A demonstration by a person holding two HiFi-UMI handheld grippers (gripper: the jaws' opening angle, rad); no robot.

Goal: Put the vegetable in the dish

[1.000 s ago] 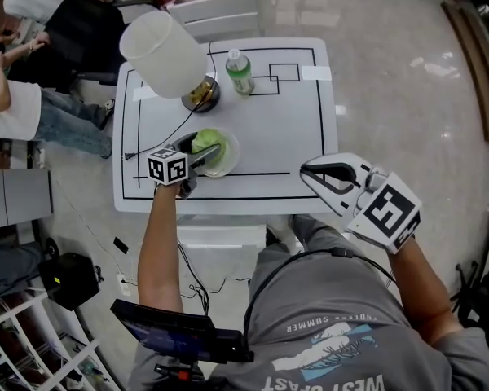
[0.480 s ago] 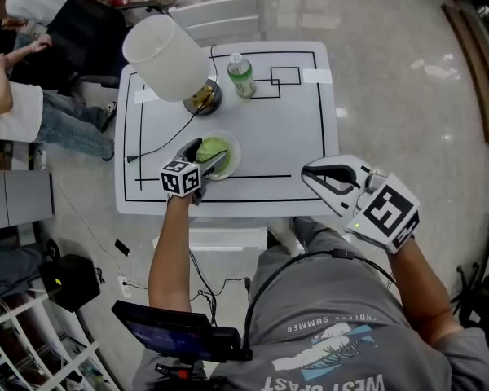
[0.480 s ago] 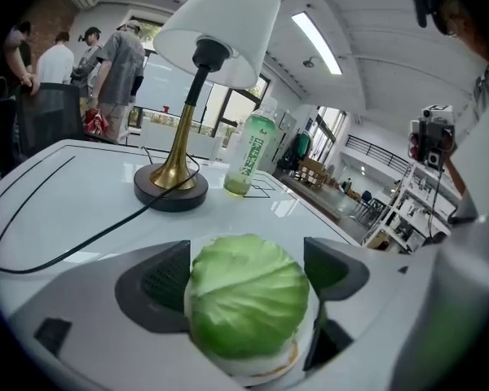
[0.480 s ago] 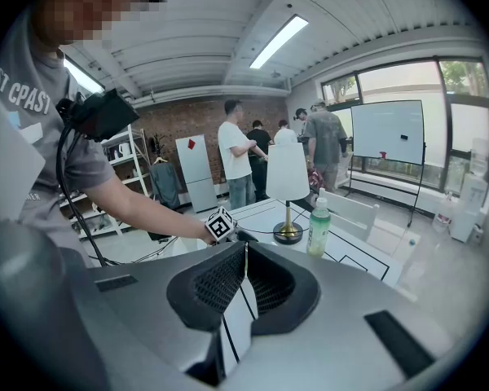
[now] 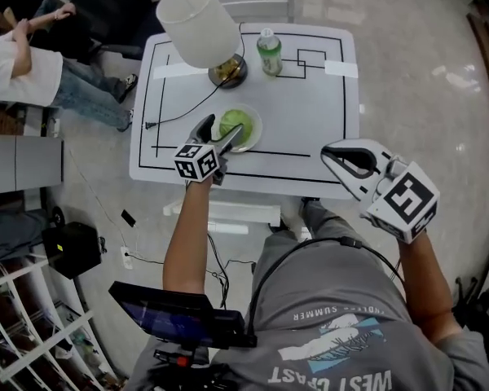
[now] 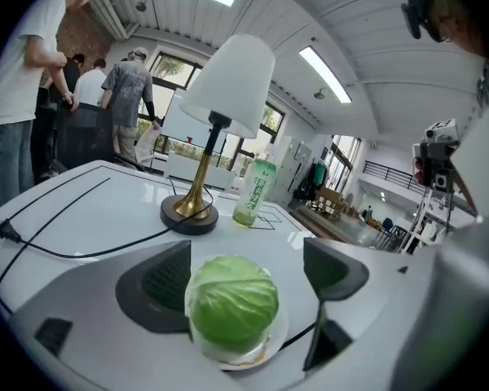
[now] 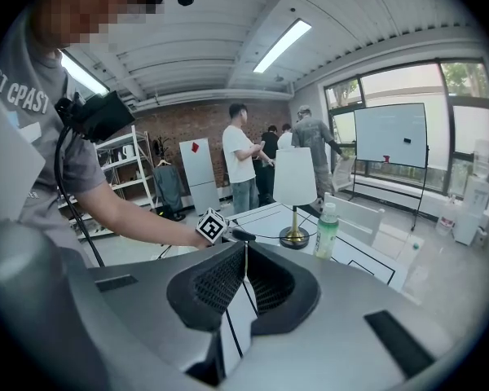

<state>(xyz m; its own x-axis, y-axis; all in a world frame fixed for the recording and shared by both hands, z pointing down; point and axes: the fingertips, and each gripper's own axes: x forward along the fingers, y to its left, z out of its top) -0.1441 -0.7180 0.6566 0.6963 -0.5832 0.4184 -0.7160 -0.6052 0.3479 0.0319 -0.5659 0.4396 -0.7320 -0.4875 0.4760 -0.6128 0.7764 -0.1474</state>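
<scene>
A green cabbage sits in a small white dish near the middle front of the white table. My left gripper is at the dish's near left side. In the left gripper view the cabbage rests on the dish between the jaws of my left gripper, which stand wide open and clear of it. My right gripper hovers at the table's front right edge. Its jaws are shut with nothing between them.
A lamp with a white shade and brass base stands at the back, its black cord running left over the table. A green bottle is beside it. People stand off the table's left side.
My left gripper's jaws have spread wider and drawn back a little from over the dish, with the cabbage left resting in it. My right gripper has stayed put.
</scene>
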